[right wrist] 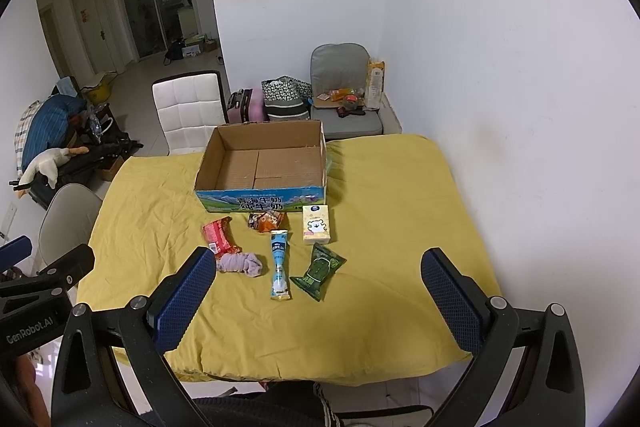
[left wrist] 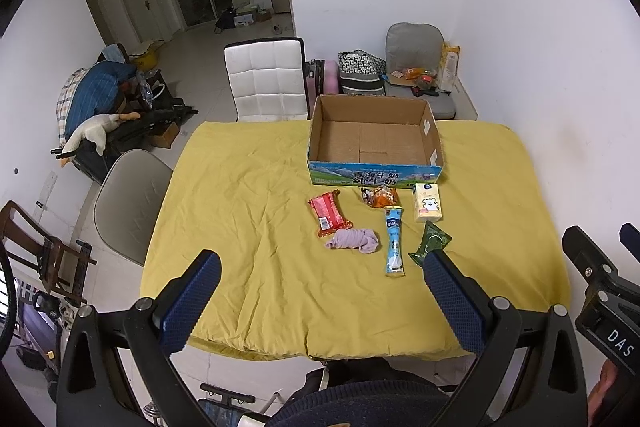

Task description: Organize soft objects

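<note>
Yellow cloth: crumpled lilac sock, glossy packets.

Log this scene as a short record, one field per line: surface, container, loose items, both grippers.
surface: table under a yellow cloth
container: cardboard box, open top, nothing inside
loose items: red packet, orange snack bag, tissue pack, blue tube sachet, green packet, purple cloth, all on the cloth in front of the box
left gripper: open, holding nothing
right gripper: open, holding nothing
</note>
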